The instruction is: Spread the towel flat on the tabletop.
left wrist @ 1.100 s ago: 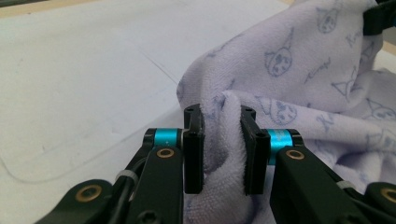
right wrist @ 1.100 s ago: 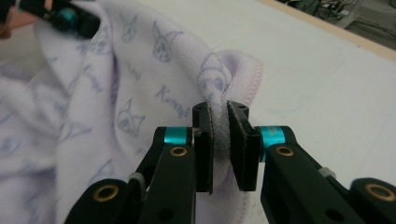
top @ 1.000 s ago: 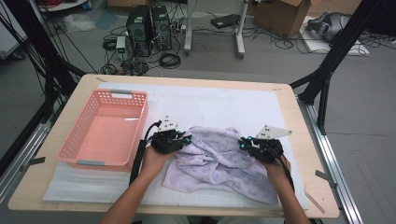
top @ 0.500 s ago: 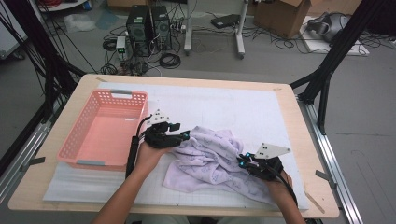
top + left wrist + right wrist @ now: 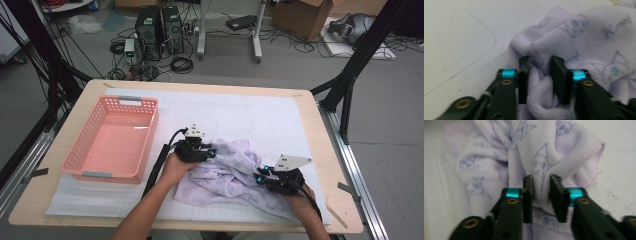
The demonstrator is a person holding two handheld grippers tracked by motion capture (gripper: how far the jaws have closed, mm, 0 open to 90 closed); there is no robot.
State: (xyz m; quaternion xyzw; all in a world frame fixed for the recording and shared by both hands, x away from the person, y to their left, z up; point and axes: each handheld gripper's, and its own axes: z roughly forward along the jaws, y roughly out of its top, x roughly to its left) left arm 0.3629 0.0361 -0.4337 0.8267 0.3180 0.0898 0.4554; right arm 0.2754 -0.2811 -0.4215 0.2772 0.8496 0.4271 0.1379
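Note:
A pale lilac cloth [image 5: 232,172] with a blue cartoon print lies crumpled on the white mat, right of centre. My left gripper [image 5: 212,152] is at the cloth's upper left edge. Its jaws have just been closing, and in the left gripper view [image 5: 540,75] the pads pinch a bunched fold of the cloth [image 5: 579,35]. My right gripper [image 5: 260,176] is at the cloth's right side near the front edge. Its jaws have just been opening, and in the right gripper view [image 5: 541,195] a hemmed fold of the cloth [image 5: 544,157] hangs loosely between them.
A pink plastic basket [image 5: 146,145] stands empty at the left of the white mat [image 5: 240,112]. The wooden table's edge [image 5: 320,130] runs close on the right. Beyond the table there are black frame legs, cables and computer cases on the floor.
My right gripper has drawn back toward the table's near edge, and the cloth has bunched with it. My left gripper has shifted slightly right onto the cloth's edge.

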